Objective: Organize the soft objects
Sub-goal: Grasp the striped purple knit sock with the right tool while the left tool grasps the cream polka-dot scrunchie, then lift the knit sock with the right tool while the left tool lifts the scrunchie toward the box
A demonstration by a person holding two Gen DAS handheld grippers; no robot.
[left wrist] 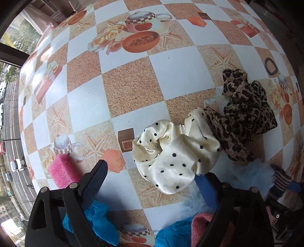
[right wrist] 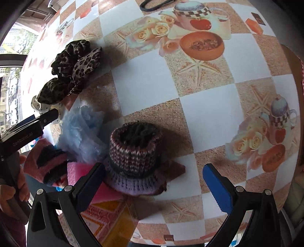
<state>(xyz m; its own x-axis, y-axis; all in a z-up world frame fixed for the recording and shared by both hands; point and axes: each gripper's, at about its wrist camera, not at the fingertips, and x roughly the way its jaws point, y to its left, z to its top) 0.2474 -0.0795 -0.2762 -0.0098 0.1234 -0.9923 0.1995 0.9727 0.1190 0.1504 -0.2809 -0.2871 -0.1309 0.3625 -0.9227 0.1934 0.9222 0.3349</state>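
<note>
While both grippers hover above the checked tablecloth (left wrist: 133, 91), each pair of fingers stands wide apart and grips nothing. Left wrist view: the left gripper (left wrist: 155, 182) frames the lower centre of the frame; a cream polka-dot scrunchie (left wrist: 174, 152) lies just ahead of the gap, touching a leopard-print scrunchie (left wrist: 241, 114) to its right. A pink sponge (left wrist: 62, 171) sits at lower left beside the left finger, crumpled blue plastic (left wrist: 98, 222) lies under the fingers at the bottom edge, and a small dark hair tie (left wrist: 270, 66) rests apart at upper right. Right wrist view: the right gripper (right wrist: 153, 180) spans the lower frame, with a knitted striped cuff (right wrist: 134, 152) standing open-end up just ahead of its left finger. Pale blue plastic (right wrist: 83, 131) and a pink-and-dark knitted piece (right wrist: 47, 163) lie at centre left; the leopard-print scrunchie (right wrist: 74, 68) occupies the upper left. A black band (right wrist: 155, 4) lies at the top edge.
</note>
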